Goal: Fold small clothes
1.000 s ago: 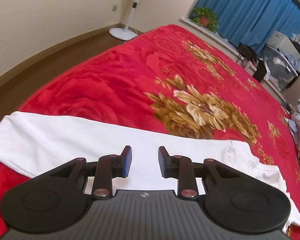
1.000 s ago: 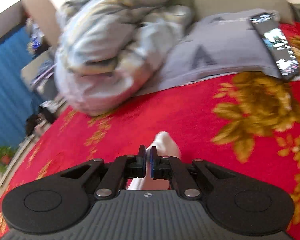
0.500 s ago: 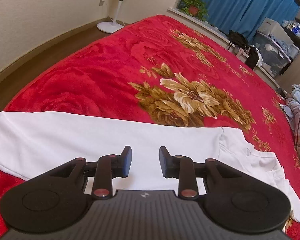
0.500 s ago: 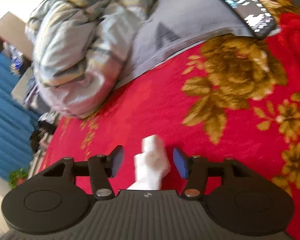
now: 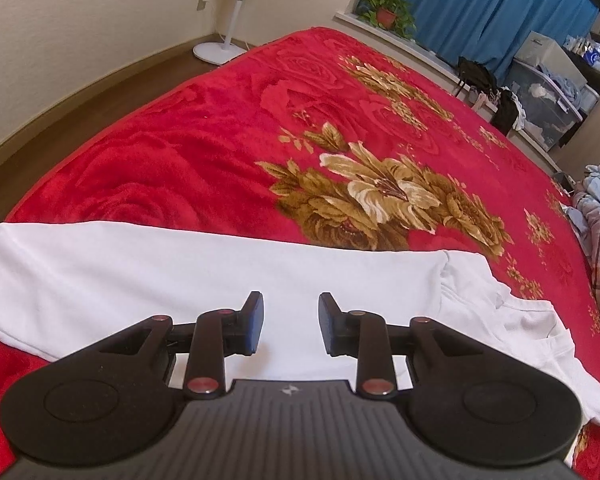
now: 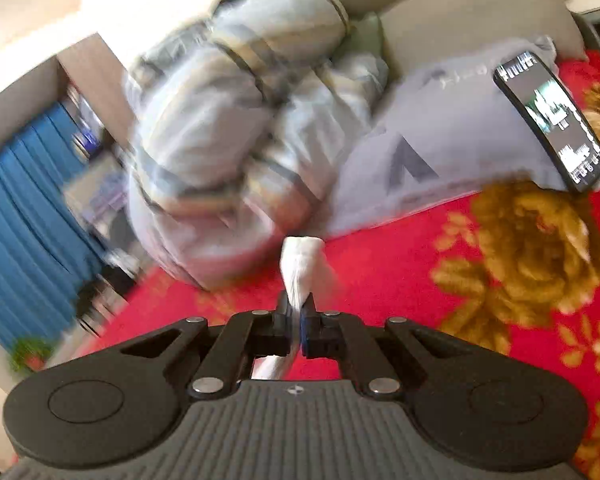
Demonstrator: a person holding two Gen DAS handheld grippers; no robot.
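Note:
A white garment (image 5: pixel 148 276) lies spread across the red flowered blanket (image 5: pixel 204 148) in the left wrist view, with a crumpled sleeve at its right end (image 5: pixel 512 320). My left gripper (image 5: pixel 291 326) is open and empty, hovering just above the white cloth. In the right wrist view my right gripper (image 6: pixel 298 320) is shut on a bunched piece of the white garment (image 6: pixel 302 266), which sticks out past the fingertips above the red blanket (image 6: pixel 400 276). The view is blurred by motion.
A rumpled grey-striped duvet (image 6: pixel 236 128) and a grey pillow (image 6: pixel 452 152) with a phone (image 6: pixel 552 120) on it lie ahead of the right gripper. A standing fan (image 5: pixel 228 36), potted plant (image 5: pixel 386 12), blue curtains (image 5: pixel 480 8) and storage bins (image 5: pixel 548 100) stand beyond the bed.
My right gripper opened around the white cloth half a second ago and has shut on it again, with the cloth now raised higher. The left gripper stayed open over the garment.

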